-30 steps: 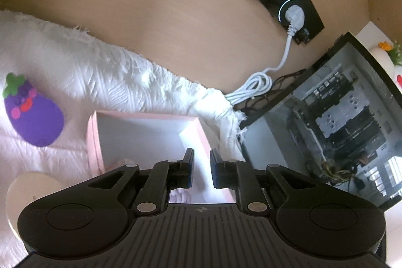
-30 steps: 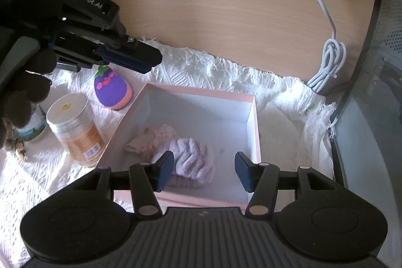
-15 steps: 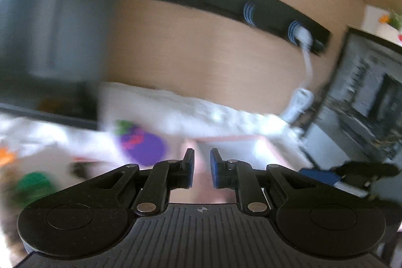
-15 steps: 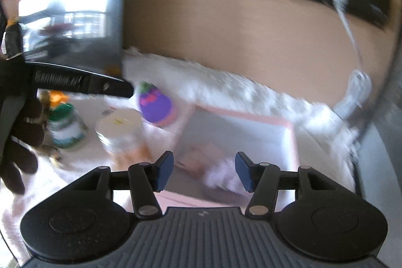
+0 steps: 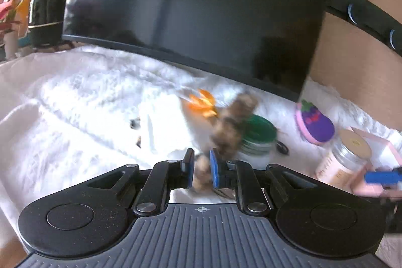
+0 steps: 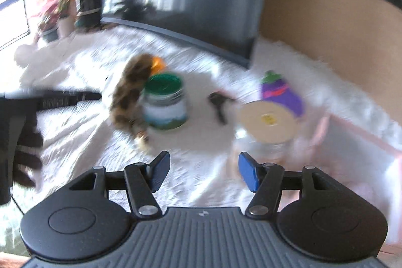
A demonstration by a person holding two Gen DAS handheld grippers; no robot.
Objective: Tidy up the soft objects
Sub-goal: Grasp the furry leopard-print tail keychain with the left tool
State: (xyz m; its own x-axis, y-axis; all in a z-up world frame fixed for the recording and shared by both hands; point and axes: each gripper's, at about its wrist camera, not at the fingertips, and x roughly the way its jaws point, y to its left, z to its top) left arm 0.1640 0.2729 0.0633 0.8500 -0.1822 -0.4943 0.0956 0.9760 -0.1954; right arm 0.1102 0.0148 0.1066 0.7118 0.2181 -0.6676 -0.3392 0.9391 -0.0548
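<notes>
My left gripper (image 5: 201,168) has its jaws nearly closed around the lower end of a brown mottled soft toy (image 5: 232,122), which stands blurred next to the green-lidded jar (image 5: 256,140). The same toy (image 6: 129,94) shows in the right wrist view beside that jar (image 6: 164,102), with the left gripper's arm (image 6: 50,98) reaching in from the left. My right gripper (image 6: 202,172) is open and empty above the white cloth. A purple eggplant plush (image 5: 315,123) (image 6: 280,94) lies on the cloth. The pink box (image 6: 356,135) is at the right.
A clear jar with a tan lid (image 6: 266,119) (image 5: 344,157) stands beside the pink box. A small black object (image 6: 219,104) lies on the cloth. A large dark monitor (image 5: 196,6) stands behind. Potted plants (image 6: 54,14) are at the far left.
Both grippers swung left from the pink box toward the jars. My left gripper moved onto the brown soft toy. The right gripper stays open.
</notes>
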